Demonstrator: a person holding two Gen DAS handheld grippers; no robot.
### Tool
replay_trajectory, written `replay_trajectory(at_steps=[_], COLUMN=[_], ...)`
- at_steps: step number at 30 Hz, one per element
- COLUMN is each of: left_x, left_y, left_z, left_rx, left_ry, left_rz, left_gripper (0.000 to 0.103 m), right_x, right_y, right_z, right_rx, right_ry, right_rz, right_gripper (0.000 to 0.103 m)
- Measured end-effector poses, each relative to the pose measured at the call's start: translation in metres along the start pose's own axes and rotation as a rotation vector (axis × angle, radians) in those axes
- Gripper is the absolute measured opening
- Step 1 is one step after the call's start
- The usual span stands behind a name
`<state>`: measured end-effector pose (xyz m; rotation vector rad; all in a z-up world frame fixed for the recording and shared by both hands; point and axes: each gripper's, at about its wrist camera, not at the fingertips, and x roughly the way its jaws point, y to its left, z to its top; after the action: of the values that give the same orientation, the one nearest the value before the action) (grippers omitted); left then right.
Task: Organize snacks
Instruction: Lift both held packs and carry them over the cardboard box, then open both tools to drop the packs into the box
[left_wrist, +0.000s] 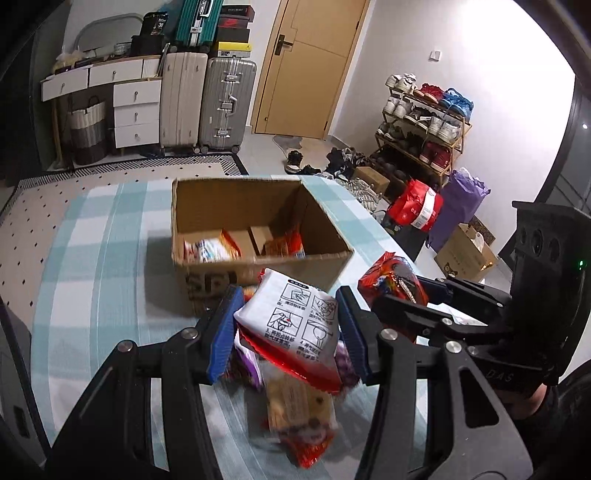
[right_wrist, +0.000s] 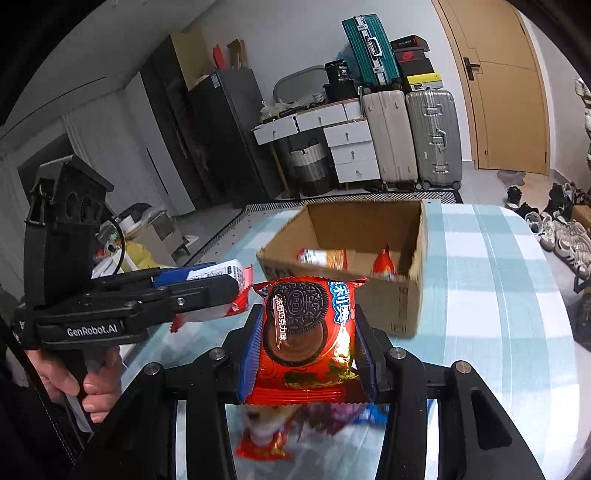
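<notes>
Carrying two snack packets toward the cardboard box (left_wrist: 258, 236) on the checked tablecloth (left_wrist: 92, 258). Left gripper (left_wrist: 286, 332) clamping a white-and-red packet (left_wrist: 291, 325) between blue pads; right gripper (right_wrist: 308, 350) pinching a red Oreo pack (right_wrist: 306, 332) by its sides.

Risks, judged from here:
- Slipping: both wrappers looking glossy and soft, each held only at the edges; could be sliding out before clearing the box wall.
- Colliding: grippers riding just beside each other, the left one's packet nearly touching the Oreo pack in the right view; releasing both at once could be knocking one outside the box.
- Catching the near rim on the way in, and shoving or tipping the box.

Box standing open, flaps up, sitting near mid-table. Holding a few packets already: an orange-and-white one at left, a red one at right, bare cardboard floor between. Loose pile of snacks (left_wrist: 299, 417) lying below the grippers, blurred, waiting on the cloth.
</notes>
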<state>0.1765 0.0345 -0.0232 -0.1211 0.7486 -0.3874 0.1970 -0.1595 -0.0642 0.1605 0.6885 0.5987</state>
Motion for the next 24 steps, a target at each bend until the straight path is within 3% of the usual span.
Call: replay_trajectory(at_steps=[14, 24], left_x=[0.054, 0.1], left_y=[0.016, 0.037], left_z=[0.064, 0.089], left_rx=[0.015, 0.008], left_ry=[0.024, 0.057], left_rz=[0.017, 0.013], left_gripper=[0.049, 0.049], right_x=[0.045, 0.079], right_y=[-0.03, -0.05], right_z=[0.064, 0.081], right_rx=[0.029, 0.041], right_ry=[0.013, 0.028], right_rz=[0.008, -0.011], right_gripper=[0.045, 0.045])
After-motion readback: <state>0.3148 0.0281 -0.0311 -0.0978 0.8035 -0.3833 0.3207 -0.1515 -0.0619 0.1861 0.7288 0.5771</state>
